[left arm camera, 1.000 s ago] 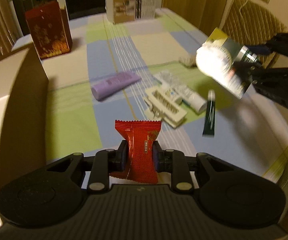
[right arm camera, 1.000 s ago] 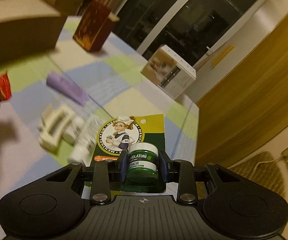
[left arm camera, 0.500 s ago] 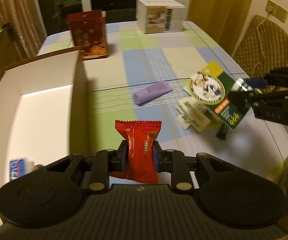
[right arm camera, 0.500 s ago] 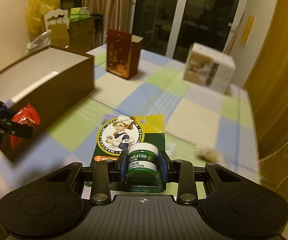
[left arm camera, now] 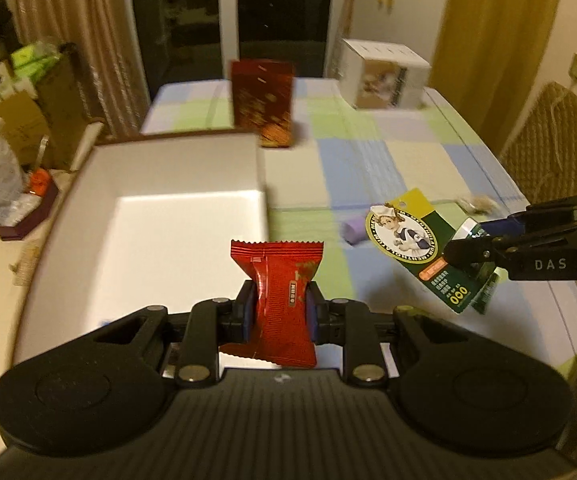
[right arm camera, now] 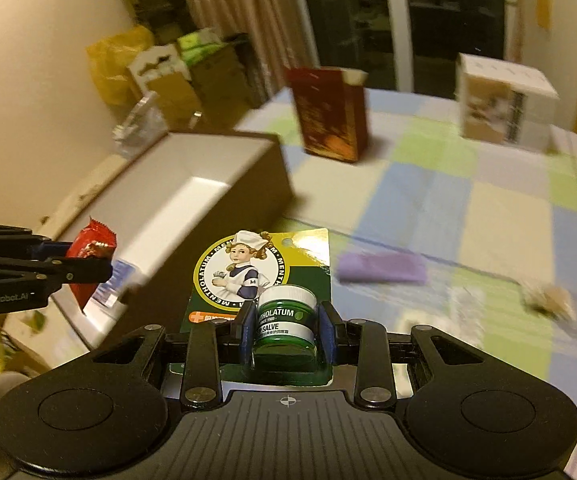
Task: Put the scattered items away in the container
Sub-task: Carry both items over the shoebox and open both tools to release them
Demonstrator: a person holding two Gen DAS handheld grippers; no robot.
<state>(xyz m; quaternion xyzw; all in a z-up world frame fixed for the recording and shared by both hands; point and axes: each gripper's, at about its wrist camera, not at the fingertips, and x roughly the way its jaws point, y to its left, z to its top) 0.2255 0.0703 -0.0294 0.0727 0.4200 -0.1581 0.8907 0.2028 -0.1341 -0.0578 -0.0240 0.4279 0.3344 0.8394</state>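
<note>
The left gripper [left arm camera: 279, 311] squeezes a light, crinkly red snack pack [left arm camera: 278, 292] at its middle; the right gripper [right arm camera: 286, 330] pinches the hard little salve jar [right arm camera: 285, 322] on its bendy card.

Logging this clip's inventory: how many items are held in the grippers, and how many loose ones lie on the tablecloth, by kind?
Held snack packet: 1
Held salve card: 1
Loose purple tube: 1
Loose small beige wrapped piece, blurred: 1
Total: 4

small item [right arm camera: 550, 300] on cloth: blurred, unidentifiable | blue-labelled pack [right arm camera: 114, 280] in box [left arm camera: 160, 184]: partly hidden by left hand-held gripper [right arm camera: 88, 266]
</note>
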